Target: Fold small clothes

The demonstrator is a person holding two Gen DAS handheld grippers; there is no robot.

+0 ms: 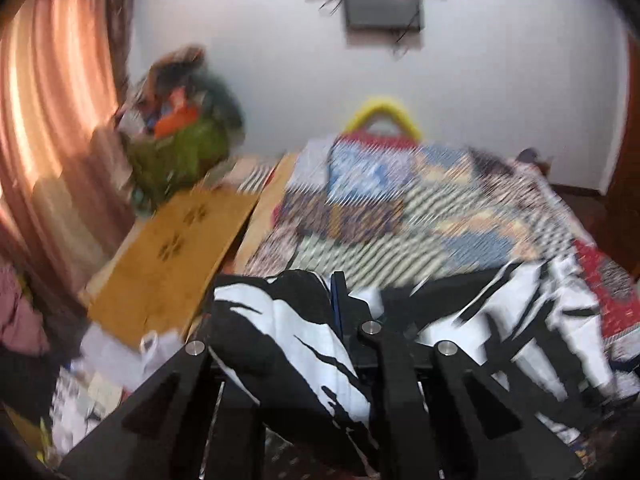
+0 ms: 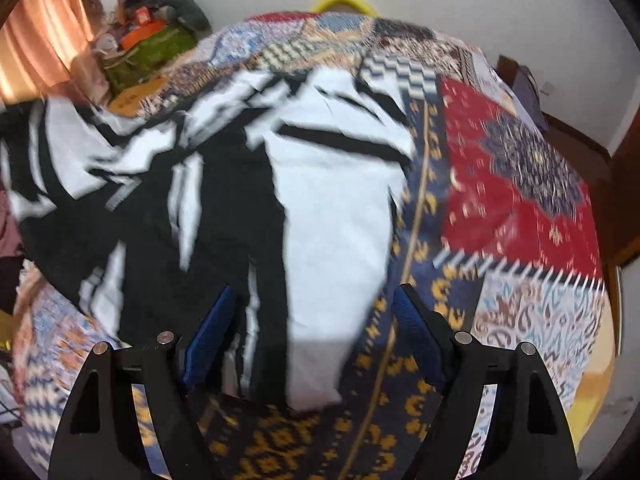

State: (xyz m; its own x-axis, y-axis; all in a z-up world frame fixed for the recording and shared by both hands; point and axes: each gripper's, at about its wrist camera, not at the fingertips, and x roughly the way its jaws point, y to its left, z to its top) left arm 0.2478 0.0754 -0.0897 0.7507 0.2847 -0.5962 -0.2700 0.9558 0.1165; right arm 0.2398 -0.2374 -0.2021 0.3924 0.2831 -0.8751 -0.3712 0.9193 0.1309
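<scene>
A black-and-white patterned garment (image 2: pixel 332 200) lies spread on the patchwork bedspread (image 2: pixel 516 184), blurred in both views. In the left wrist view one end of the garment (image 1: pixel 280 340) is lifted and drapes over the black fingers, while the rest trails right onto the bed. My left gripper (image 1: pixel 338 292) is shut on that cloth, with only a thin blue pad edge showing. My right gripper (image 2: pixel 316 292) is open above the garment's near white edge. Its blue pads (image 2: pixel 212 332) stand wide apart and hold nothing.
The bedspread (image 1: pixel 400 220) covers the bed up to a white wall. A yellow-handled bag (image 1: pixel 380 120) sits at the far end. Left of the bed are a brown board (image 1: pixel 172 252), a green heap of things (image 1: pixel 188 148) and orange curtains (image 1: pixel 52 120). A dark screen (image 1: pixel 380 4) hangs on the wall.
</scene>
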